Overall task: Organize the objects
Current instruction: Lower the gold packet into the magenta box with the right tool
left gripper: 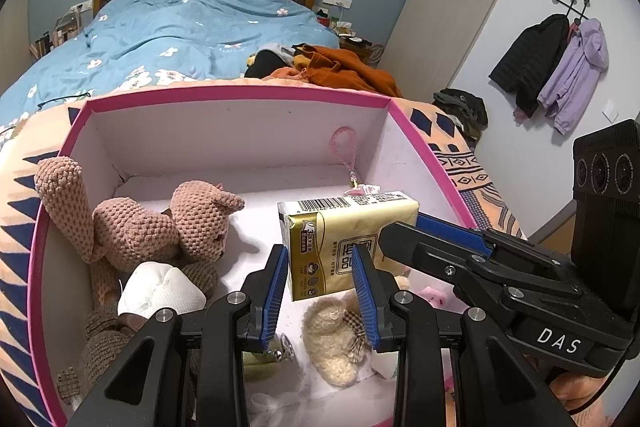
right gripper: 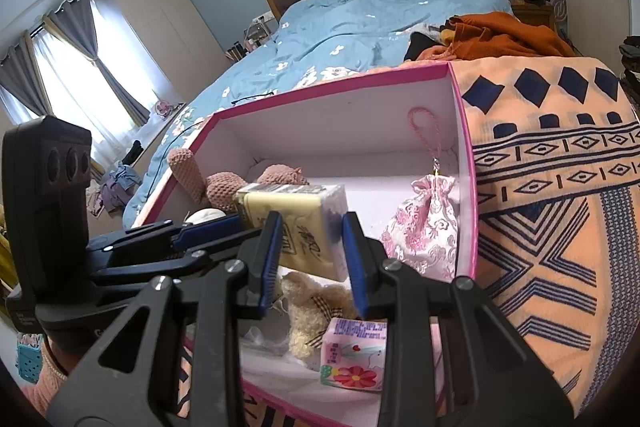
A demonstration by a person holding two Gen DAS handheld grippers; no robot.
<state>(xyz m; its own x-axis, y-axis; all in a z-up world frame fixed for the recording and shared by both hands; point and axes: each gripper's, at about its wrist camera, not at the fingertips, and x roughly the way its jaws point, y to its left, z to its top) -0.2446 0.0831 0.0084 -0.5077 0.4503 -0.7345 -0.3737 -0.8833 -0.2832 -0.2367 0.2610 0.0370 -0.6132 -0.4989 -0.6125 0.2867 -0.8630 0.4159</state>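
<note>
Tissue pack (left gripper: 344, 239), yellow with a gold end, a barcode on top and dark print on its face; hangs above the pink-rimmed box (left gripper: 240, 91). Probably light and squashy under slick wrap, so best taken across the short sides without crushing. Pinched at its right side by the right gripper (left gripper: 404, 231); left gripper (left gripper: 320, 291) spread, holding nothing.

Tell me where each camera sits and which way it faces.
Left wrist: rides the left tool, looking along its fingers into the pink box toward the headboard; the right tool enters from the right, at the tissue pack.
Right wrist: rides the right tool, facing the same box from its right side; the left tool enters from the left.
Shared: box, tissue pack, brown plush, bed.
</note>
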